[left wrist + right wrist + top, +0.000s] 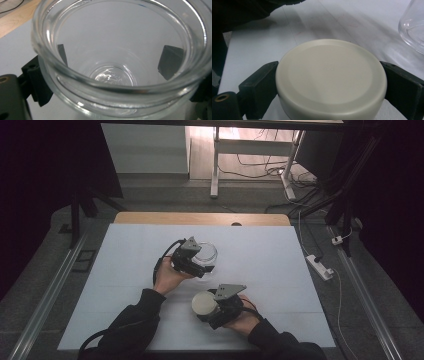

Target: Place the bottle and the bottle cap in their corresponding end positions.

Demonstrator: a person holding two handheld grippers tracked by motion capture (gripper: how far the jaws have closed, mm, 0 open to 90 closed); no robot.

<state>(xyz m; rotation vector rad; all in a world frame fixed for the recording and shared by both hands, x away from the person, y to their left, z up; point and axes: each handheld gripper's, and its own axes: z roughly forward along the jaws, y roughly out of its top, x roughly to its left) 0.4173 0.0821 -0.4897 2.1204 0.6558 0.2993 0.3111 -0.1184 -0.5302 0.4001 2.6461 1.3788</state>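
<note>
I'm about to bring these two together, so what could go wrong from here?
The glass jar is smooth, and the left gripper holds it only by its sides, so it might slip or tilt. The right gripper pinches the cream lid just at its rim; an off-centre approach could knock it loose.

Both forearms in black long sleeves [134,317], cuffs at the wrists; hands bare. Left gripper [209,268] and right gripper [202,307]: black bodies, each w/ a grey 3-cornered plate [189,244] on top and a black cable [161,259] trailing back. Jaws: matte black, blocky, square-edged. Brass-coloured screw hole [222,97] at the base of the right gripper's jaw; similar one on the left gripper.
</note>
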